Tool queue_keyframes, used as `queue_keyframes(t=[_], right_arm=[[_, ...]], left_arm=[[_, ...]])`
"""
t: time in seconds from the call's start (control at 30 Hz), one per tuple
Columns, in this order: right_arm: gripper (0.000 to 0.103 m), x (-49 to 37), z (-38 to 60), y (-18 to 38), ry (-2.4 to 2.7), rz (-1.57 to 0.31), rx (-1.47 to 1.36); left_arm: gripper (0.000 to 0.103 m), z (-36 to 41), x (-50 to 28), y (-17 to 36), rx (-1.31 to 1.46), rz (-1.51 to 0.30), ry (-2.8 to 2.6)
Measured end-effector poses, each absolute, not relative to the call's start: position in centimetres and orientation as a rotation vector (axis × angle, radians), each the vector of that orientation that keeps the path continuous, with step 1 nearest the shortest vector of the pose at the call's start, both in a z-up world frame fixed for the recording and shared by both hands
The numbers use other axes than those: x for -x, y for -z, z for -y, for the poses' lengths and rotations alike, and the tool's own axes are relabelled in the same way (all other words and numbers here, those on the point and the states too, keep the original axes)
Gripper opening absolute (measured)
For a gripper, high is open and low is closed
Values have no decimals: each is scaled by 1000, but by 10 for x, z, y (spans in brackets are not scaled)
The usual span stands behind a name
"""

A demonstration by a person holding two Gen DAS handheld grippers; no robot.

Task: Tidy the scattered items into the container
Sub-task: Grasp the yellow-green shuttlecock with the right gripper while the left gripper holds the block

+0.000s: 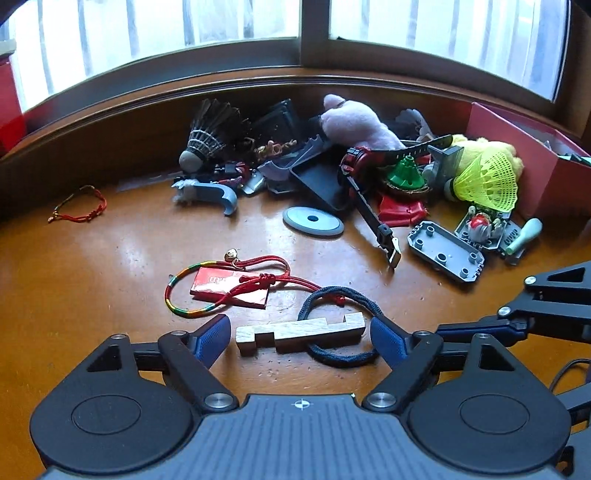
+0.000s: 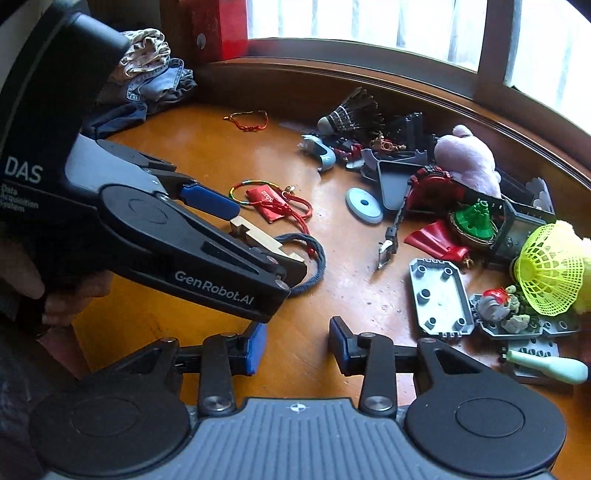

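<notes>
Glossy orange-brown wooden bench [image 1: 110, 258], streaked with window glare. Behind it, a curved dark wooden sill [image 1: 236, 79] under a bright window [image 1: 155, 26] with a thick upright frame post [image 1: 314, 29] between the panes (pale vertical bars beyond the glass, too washed out to identify). In the right wrist view, at the far left end of the bench, a rumpled heap of clothes [image 2: 147, 81]: denim below, a light patterned fabric on top. Just beside the heap, a red upright block [image 2: 221, 29] against the sill.
</notes>
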State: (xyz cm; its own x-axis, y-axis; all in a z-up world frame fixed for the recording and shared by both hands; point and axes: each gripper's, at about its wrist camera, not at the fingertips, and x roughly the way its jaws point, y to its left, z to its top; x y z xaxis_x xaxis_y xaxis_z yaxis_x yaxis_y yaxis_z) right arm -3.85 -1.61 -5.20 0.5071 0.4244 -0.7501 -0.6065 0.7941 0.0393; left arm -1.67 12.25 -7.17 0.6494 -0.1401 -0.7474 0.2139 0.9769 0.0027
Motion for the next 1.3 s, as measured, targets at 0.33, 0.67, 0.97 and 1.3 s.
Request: queue_keyframes(t=[0.33, 0.67, 0.97, 1.3], right_arm=[[41, 34, 46, 45, -553, -787, 210], [51, 26, 84, 31, -392, -692, 132], [49, -25, 94, 29, -259, -660, 79], [10, -49, 92, 48, -148, -692, 77]], left_arm=[[76, -123, 23, 65, -43, -783, 135], [76, -115, 24, 54, -57, -757, 136], [76, -105, 27, 51, -87, -731, 182], [76, -114, 32, 49, -94, -717, 176]])
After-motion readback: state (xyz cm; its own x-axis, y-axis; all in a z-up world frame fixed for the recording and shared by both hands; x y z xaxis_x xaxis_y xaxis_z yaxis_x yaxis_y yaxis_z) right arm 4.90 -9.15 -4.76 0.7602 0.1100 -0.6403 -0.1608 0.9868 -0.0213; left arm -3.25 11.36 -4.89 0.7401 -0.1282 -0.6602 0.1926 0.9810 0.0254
